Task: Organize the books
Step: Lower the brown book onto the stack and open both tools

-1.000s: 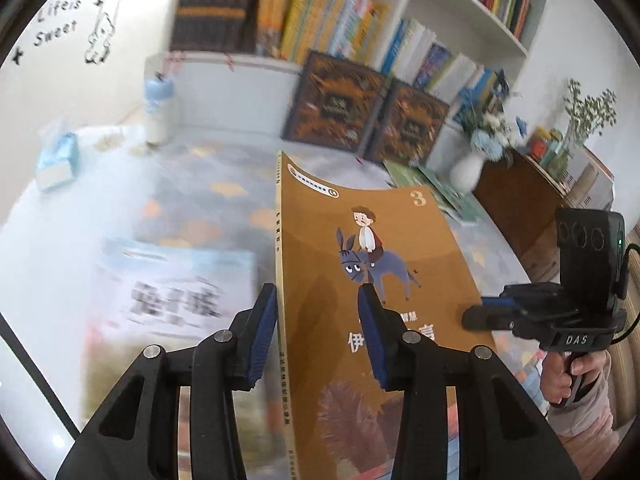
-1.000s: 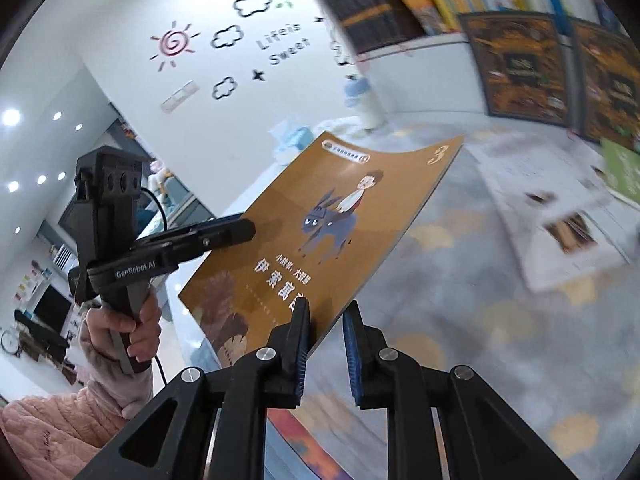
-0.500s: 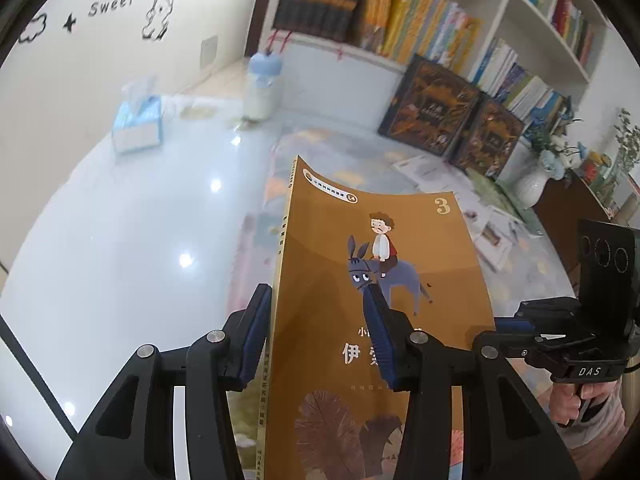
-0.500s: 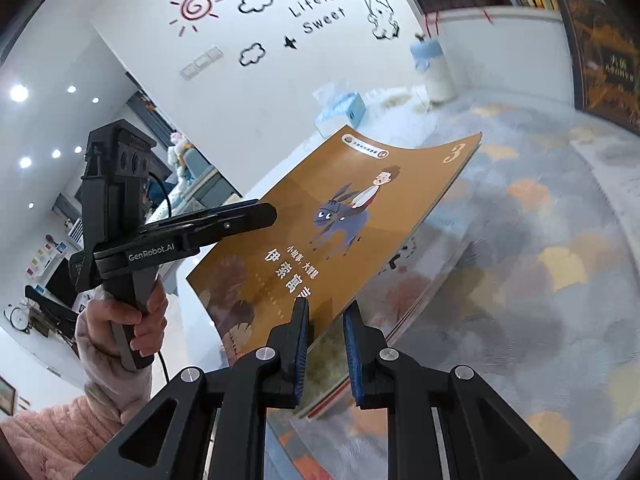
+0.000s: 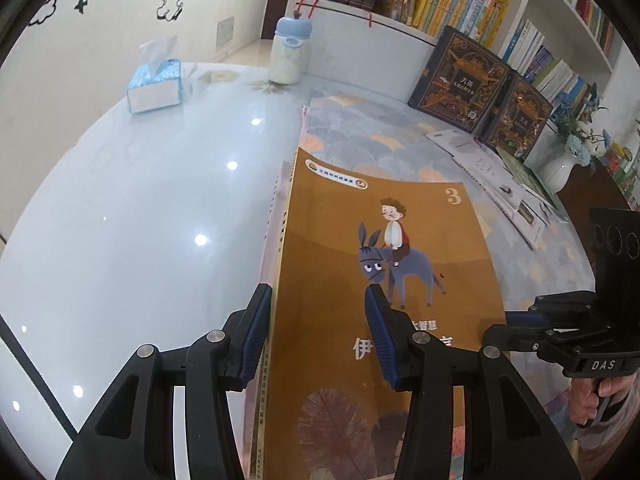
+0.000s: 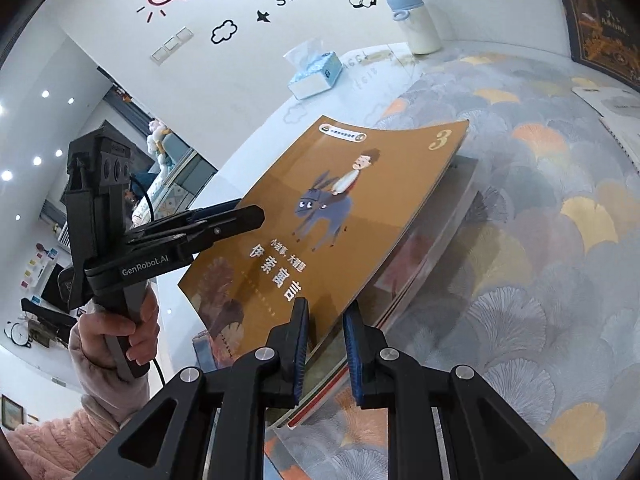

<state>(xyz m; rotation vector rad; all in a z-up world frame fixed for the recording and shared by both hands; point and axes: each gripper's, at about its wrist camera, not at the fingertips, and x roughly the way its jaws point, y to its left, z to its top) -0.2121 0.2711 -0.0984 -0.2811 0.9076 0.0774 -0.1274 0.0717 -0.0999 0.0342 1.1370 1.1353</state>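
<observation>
A gold "3" sits in the top corner of the brown book [image 5: 384,288], with Chinese characters low on its cover. On the wall [image 6: 256,40], black lettering reads "Lifeis Sweet". The left gripper [image 6: 224,224] carries "GenRobot.AI" on its body, the right gripper [image 5: 496,332] shows "DAS". The dark boxed book [image 5: 460,80] bears gold characters, too small to read

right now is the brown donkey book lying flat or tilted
Tilted: brown donkey book slopes, near edge raised in the right gripper, far edge down on the stack.
</observation>
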